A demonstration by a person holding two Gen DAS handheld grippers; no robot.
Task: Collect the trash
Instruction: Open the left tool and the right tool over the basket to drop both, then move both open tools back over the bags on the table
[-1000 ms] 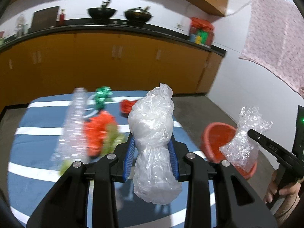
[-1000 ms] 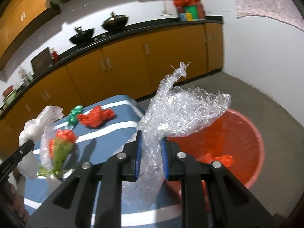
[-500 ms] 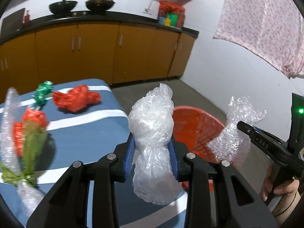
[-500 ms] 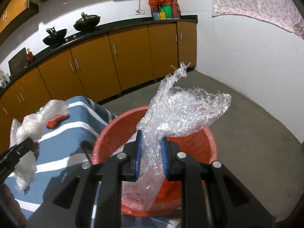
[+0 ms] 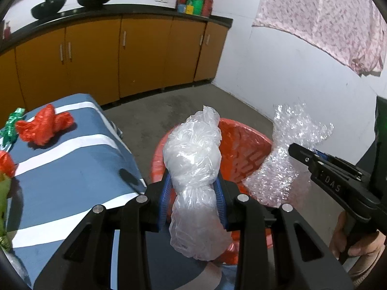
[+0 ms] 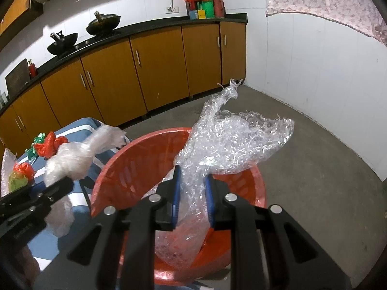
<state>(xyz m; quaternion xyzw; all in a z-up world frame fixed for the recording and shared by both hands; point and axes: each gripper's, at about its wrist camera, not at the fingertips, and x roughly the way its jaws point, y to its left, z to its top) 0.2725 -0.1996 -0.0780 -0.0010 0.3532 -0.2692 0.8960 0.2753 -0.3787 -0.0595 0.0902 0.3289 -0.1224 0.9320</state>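
My left gripper [image 5: 193,193] is shut on a knotted clear plastic bag [image 5: 193,152] and holds it over the near rim of the red basket [image 5: 244,149]. My right gripper [image 6: 192,191] is shut on a crumpled sheet of bubble wrap [image 6: 232,142], held over the red basket [image 6: 135,162]. The bubble wrap [image 5: 287,159] also shows in the left wrist view at the basket's right rim. The clear bag [image 6: 72,162] shows at the left of the right wrist view.
A table with a blue and white striped cloth [image 5: 67,159] stands left of the basket. On it lie a red plastic bag [image 5: 43,125], a green foil wrapper [image 5: 11,125] and red and green trash [image 6: 20,174]. Orange cabinets [image 5: 135,55] line the wall.
Both grippers have swung right from over the table to above the red basket, each keeping its hold. The basket now fills the lower middle of both views.
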